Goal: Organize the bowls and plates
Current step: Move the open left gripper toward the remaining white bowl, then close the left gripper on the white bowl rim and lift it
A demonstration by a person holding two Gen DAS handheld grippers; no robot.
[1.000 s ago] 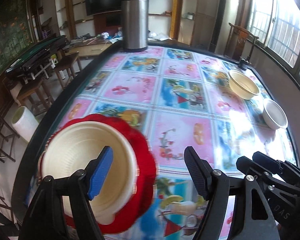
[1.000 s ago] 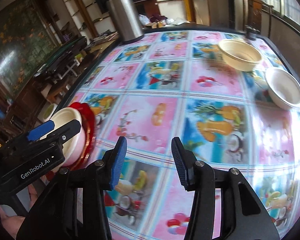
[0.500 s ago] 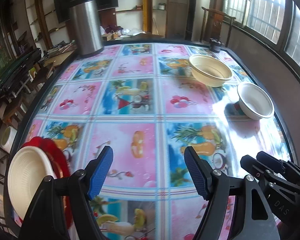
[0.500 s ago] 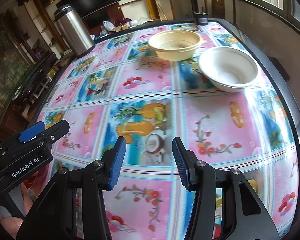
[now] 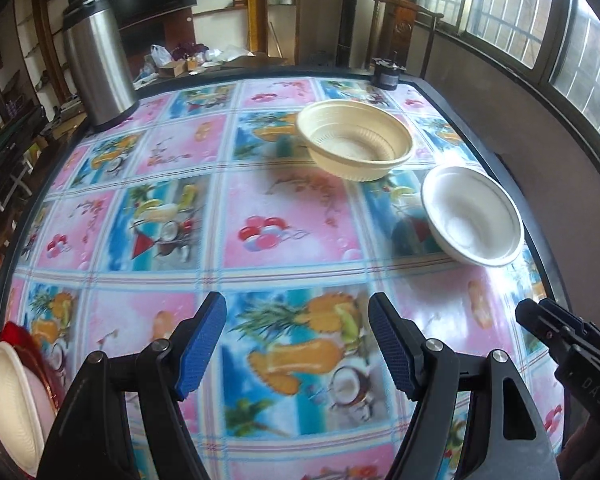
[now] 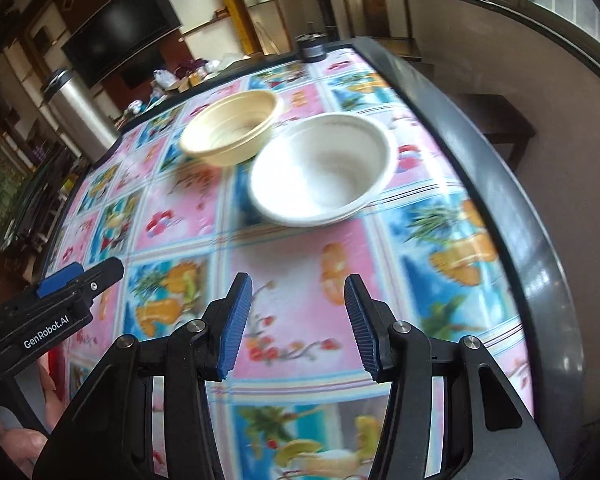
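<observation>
Cream bowl (image 5: pixel 356 146) and white bowl (image 5: pixel 473 216) upright, mouths up, both claws (image 5: pixel 298 346) (image 6: pixel 298 322) open, empty

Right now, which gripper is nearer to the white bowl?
Right. The right gripper is open just short of the white bowl, which sits straight ahead. The left gripper, also open, is farther back, with the bowl ahead and off to its right.

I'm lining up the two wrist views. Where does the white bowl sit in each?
Left wrist view: the white bowl sits at right of centre, near the table's right edge.
Right wrist view: it sits centre, slightly above the middle.
Shared landmark: the cream bowl just beyond it.
</observation>
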